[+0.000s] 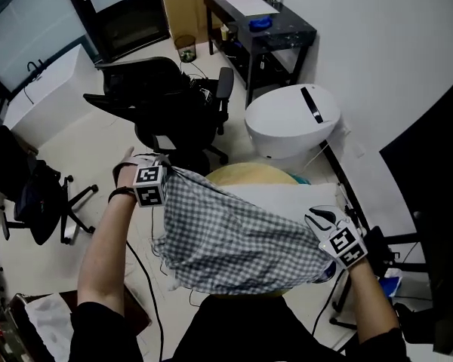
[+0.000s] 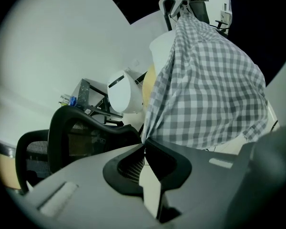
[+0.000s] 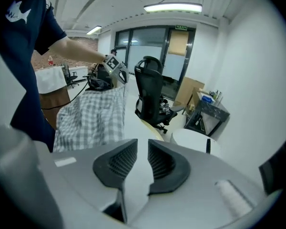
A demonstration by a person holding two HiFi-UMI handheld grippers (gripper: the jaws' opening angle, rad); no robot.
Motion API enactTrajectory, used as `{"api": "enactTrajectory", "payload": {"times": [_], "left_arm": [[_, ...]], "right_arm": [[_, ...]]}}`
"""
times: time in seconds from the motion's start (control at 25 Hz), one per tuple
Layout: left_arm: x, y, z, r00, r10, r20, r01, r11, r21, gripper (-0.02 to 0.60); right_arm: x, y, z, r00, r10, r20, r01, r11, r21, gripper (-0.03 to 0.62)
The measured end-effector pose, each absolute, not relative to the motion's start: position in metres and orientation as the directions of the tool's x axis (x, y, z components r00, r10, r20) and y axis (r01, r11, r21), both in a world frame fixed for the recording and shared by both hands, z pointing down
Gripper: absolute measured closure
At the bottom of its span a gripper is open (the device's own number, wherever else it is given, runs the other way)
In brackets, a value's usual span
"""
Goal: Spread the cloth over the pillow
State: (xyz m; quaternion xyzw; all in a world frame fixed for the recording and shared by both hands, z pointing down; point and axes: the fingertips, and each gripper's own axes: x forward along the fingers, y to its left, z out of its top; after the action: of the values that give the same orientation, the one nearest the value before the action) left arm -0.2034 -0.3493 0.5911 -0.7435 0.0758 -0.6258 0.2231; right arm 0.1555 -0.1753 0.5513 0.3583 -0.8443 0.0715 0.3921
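A grey-and-white checked cloth [image 1: 234, 240] hangs spread in the air between my two grippers. My left gripper [image 1: 167, 173] is shut on one upper corner of it; in the left gripper view the cloth [image 2: 205, 80] rises straight from the closed tips [image 2: 144, 144]. My right gripper [image 1: 314, 220] is at the cloth's far right edge. Its jaws [image 3: 143, 144] stand a little apart with nothing between them, and the cloth [image 3: 88, 118] lies off to their left. The white pillow [image 1: 291, 198] lies just beyond the cloth, partly hidden by it.
The pillow rests on a yellowish round seat [image 1: 249, 173]. Behind it stand a white round unit [image 1: 287, 119], a black office chair [image 1: 166, 100] and a dark desk [image 1: 260, 21]. A black stand [image 1: 392, 240] is at the right, and cables [image 1: 140, 270] trail on the floor.
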Motion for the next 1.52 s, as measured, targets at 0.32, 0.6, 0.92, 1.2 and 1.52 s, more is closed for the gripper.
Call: {"api": "enactTrajectory", "payload": {"times": [0.32,0.6,0.92,1.2,1.52], "left_arm": [[-0.198,-0.345,0.581,0.230,-0.410,0.883,0.162,-0.878,-0.450,0.581],[-0.207,-0.329,0.569,0.228,-0.423,0.877,0.134,-0.879,-0.458,0.581],[-0.216,-0.318,0.580,0.233,-0.437,0.869,0.102,-0.878,-0.469,0.581],[-0.226,-0.309,0.579,0.232,-0.446,0.864,0.077,-0.877,-0.473,0.581],[-0.230,-0.302,0.582,0.224,-0.450,0.865,0.069,-0.878,-0.474,0.581]], "right_arm": [[0.153,-0.148,0.581,-0.513,-0.429,0.743,-0.630,0.777,0.013,0.464],[0.110,-0.094,0.580,-0.528,-0.361,0.769,-0.496,0.866,0.066,0.441],[0.082,-0.054,0.605,-0.504,-0.318,0.803,-0.402,0.909,0.107,0.424],[0.131,-0.090,0.560,-0.507,-0.483,0.713,-0.592,0.797,0.118,0.427],[0.196,-0.105,0.601,-0.511,-0.322,0.797,-0.631,0.770,-0.094,0.481]]}}
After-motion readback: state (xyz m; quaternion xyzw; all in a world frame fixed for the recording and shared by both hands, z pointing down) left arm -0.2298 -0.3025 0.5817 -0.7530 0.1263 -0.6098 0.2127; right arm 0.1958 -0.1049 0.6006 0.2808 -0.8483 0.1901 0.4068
